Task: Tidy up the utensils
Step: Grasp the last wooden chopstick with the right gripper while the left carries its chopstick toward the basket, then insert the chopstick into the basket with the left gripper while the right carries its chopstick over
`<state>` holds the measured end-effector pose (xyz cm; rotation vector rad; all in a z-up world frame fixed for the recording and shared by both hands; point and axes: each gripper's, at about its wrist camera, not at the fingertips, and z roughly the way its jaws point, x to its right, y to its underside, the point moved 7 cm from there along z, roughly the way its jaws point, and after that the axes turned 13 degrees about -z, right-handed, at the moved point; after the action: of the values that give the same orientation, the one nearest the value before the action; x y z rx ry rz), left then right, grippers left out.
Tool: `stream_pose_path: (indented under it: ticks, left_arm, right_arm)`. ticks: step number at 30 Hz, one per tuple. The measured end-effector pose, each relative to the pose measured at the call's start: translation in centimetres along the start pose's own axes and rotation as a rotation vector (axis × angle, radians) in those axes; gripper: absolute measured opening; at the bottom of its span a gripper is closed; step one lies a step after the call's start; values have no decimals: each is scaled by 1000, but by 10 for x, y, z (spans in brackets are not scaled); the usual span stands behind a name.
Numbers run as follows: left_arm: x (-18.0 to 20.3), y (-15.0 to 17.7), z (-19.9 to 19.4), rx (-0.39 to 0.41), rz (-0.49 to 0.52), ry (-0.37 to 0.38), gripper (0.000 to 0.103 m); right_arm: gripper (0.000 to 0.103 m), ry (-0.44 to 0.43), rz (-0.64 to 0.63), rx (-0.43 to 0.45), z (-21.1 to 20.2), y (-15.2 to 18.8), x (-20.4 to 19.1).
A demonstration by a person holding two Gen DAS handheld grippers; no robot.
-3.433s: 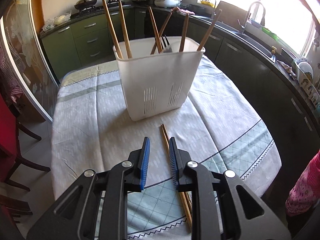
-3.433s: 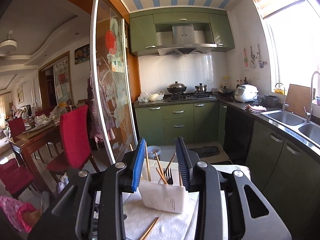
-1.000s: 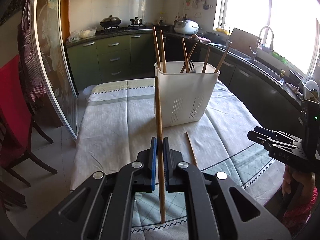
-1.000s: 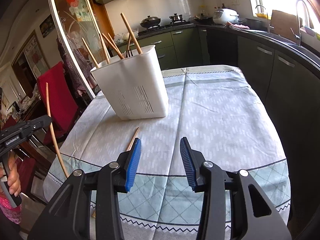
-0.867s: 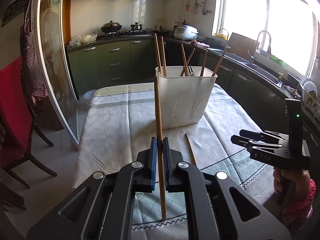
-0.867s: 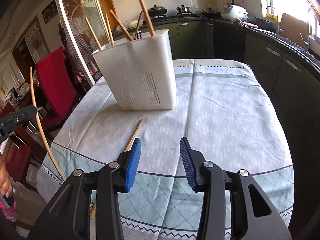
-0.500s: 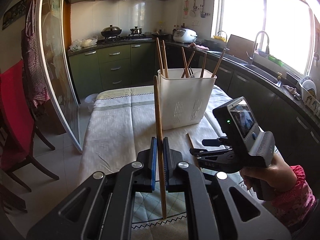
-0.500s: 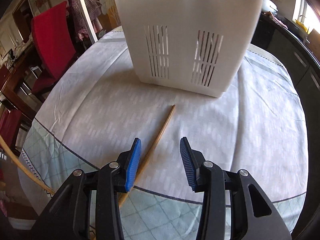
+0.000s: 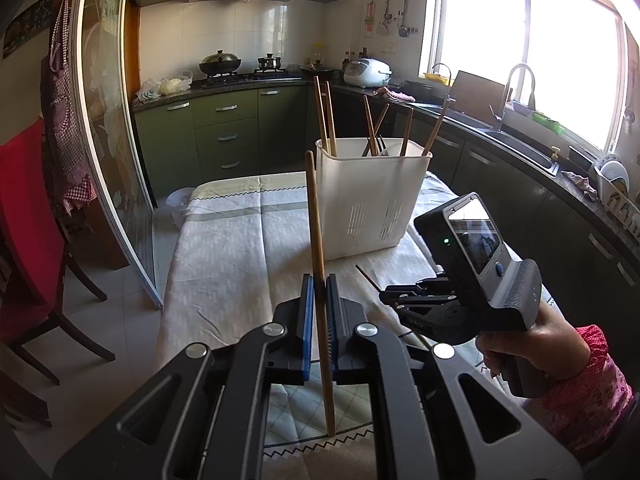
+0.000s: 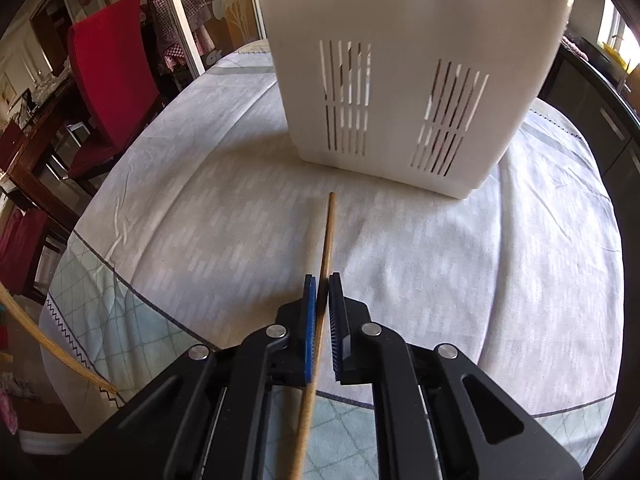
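Note:
My left gripper (image 9: 319, 284) is shut on a wooden chopstick (image 9: 315, 216) and holds it upright above the near end of the table. The white slotted utensil basket (image 9: 368, 200) stands on the tablecloth ahead, with several chopsticks and a fork standing in it. My right gripper (image 10: 322, 286) is down at the table with its jaws closed around a second chopstick (image 10: 327, 232) that lies on the cloth, pointing at the basket (image 10: 412, 80). In the left wrist view the right gripper (image 9: 400, 294) is low at the right, over that chopstick's tip (image 9: 366, 274).
The table (image 9: 224, 248) carries a pale patterned cloth. Red chairs (image 10: 112, 68) stand to the left. Green kitchen cabinets (image 9: 224, 136), a stove and a sink counter (image 9: 516, 148) run behind and to the right. The held chopstick's end shows at the lower left of the right wrist view (image 10: 52, 352).
My right gripper has dropped to the table, moved over the lying chopstick and closed on it. My left gripper stays shut on its upright chopstick, having drawn back slightly.

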<state>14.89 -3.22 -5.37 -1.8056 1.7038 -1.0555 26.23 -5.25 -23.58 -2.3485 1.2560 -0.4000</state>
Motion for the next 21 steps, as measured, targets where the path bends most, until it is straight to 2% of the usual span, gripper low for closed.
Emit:
stream_pose_path:
  ticks: [5,13,21]
  left_arm:
    - [1,-1,1,-4,4,-5,6]
    - [5,0,2,-7,16,-11,6]
    - [7,1,1,-4,24,-12,6]
  right_arm:
    - [7,21,17,131,-48,-2,11]
    - [7,78,45,365,-150,3,24]
    - [7,120,32,453,-202,42,21]
